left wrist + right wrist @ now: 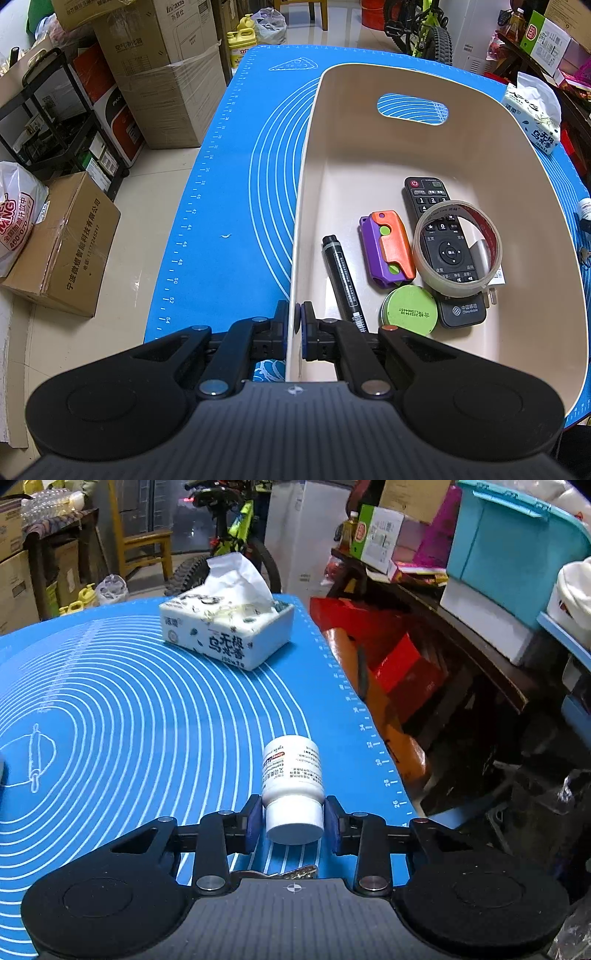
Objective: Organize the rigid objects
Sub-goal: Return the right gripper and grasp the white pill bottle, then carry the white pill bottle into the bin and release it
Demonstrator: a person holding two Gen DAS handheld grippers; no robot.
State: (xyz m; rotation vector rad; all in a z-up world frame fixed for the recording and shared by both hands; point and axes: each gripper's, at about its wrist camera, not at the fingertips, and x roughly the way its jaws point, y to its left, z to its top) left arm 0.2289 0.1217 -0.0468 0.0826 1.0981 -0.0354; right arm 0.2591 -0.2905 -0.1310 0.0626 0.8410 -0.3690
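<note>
bottle (291, 775) lies on its side between right gripper (293, 821) fingers.

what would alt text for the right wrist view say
The right gripper has its blue pads either side of a white plastic pill bottle lying on the blue silicone baking mat. A white tissue pack sits further back.

The remote control (445, 247) in the tub (517, 155) reads "China Mobile", the green tin (409, 311) beside it "2022", the cardboard box (62, 247) on the floor "13777245217", and the blue mat (221, 206) has ruler numbers 48 to 54 along its left edge.
</note>
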